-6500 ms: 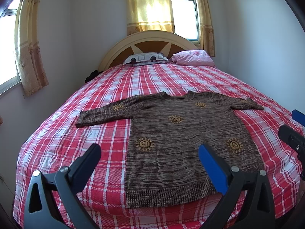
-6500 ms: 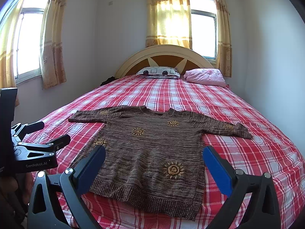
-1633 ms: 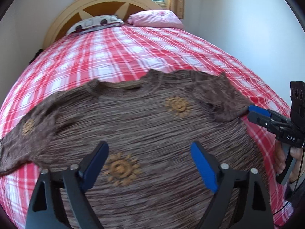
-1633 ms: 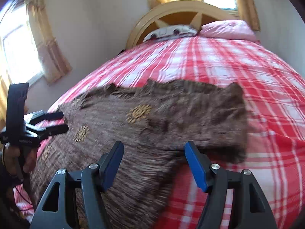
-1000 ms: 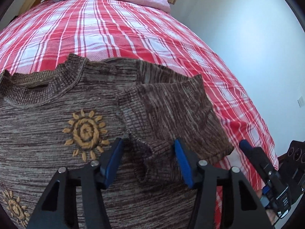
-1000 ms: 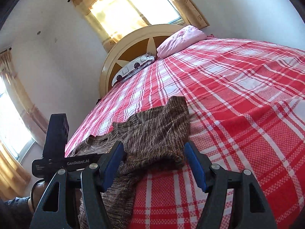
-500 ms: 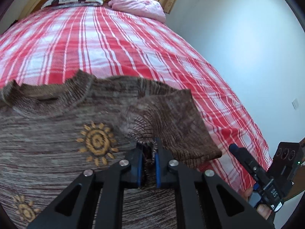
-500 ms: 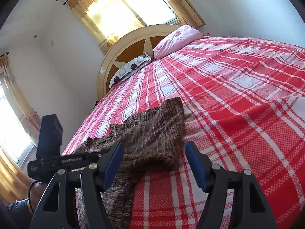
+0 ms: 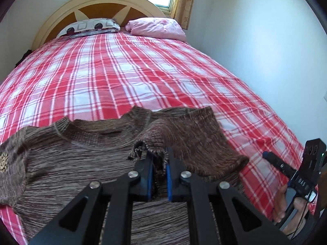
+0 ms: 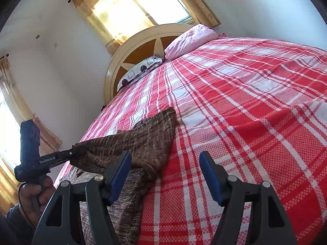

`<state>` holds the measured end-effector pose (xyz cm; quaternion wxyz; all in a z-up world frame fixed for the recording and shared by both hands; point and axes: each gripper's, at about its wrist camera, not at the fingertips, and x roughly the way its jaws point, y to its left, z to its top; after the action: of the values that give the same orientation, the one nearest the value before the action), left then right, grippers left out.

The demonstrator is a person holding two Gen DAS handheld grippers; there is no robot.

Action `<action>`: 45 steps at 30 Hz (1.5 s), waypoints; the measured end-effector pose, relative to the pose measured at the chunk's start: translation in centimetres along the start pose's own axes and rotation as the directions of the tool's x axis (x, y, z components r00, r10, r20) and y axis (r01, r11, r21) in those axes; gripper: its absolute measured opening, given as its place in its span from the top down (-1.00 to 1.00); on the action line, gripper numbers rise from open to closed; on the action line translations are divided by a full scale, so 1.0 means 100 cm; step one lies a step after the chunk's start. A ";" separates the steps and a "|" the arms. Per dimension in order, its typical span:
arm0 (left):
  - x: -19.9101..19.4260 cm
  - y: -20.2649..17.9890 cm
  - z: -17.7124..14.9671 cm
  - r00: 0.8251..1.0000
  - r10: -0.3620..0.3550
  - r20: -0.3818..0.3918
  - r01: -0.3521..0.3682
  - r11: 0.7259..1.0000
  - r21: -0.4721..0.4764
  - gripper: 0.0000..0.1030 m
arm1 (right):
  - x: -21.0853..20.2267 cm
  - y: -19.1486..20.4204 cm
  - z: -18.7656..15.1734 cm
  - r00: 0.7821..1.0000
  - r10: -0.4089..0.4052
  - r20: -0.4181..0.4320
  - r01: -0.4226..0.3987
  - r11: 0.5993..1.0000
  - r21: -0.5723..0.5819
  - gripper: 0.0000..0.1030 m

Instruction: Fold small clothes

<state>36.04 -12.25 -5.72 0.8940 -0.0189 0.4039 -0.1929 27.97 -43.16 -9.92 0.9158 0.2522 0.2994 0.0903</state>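
My L gripper (image 9: pixel 157 164) is clamped on sweater (image 9: pixel 67 159) sleeve cuff, body lying left of it; R gripper (image 10: pixel 165 175) gapes empty, prob. just beside the fold.

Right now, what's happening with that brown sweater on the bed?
A person is folding a brown knitted sweater on the red plaid bedspread, holding a gripper in each hand. The left gripper has just closed on the sweater's sleeve cuff, which is folded in over the body, and lifts it. The right gripper hangs open beside the sweater, holding nothing.
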 end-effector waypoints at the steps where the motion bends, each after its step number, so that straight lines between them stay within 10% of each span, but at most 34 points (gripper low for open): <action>1: 0.001 0.003 -0.002 1.000 0.006 -0.005 -0.006 1.000 -0.002 0.80 | 0.001 0.000 0.000 1.000 -0.002 -0.002 0.002 1.000 -0.001 -0.35; 18: 0.026 0.040 -0.039 0.995 0.068 -0.076 -0.071 0.996 -0.045 0.78 | 0.015 0.001 -0.003 0.997 -0.030 -0.070 0.029 0.999 -0.023 -0.37; 24: 0.027 0.041 -0.049 0.982 0.161 -0.096 -0.163 0.987 -0.010 0.52 | 0.017 0.002 -0.004 0.996 -0.033 -0.081 0.032 0.999 -0.024 -0.37; 32: 0.014 0.055 -0.037 0.994 0.098 -0.053 -0.103 0.990 -0.092 0.11 | 0.023 0.007 -0.006 0.993 -0.040 -0.109 0.035 0.998 -0.053 -0.38; 39: 0.061 0.071 -0.012 0.990 -0.022 -0.141 -0.006 0.980 -0.198 0.19 | 0.024 0.007 -0.007 0.992 -0.041 -0.118 0.035 0.998 -0.052 -0.39; 41: 0.061 0.074 -0.008 0.992 -0.055 -0.113 0.030 0.975 -0.218 0.80 | 0.027 0.007 -0.008 0.990 -0.043 -0.131 0.036 0.998 -0.052 -0.39; 45: 0.031 0.059 -0.011 0.998 0.046 0.042 -0.041 0.992 -0.117 0.72 | 0.027 0.008 -0.008 0.990 -0.040 -0.135 0.032 0.998 -0.061 -0.39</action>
<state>39.03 -7.83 -9.85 0.9042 -0.0664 0.3946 -0.1491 29.70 -41.26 -11.40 0.9017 0.2131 0.3628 0.0996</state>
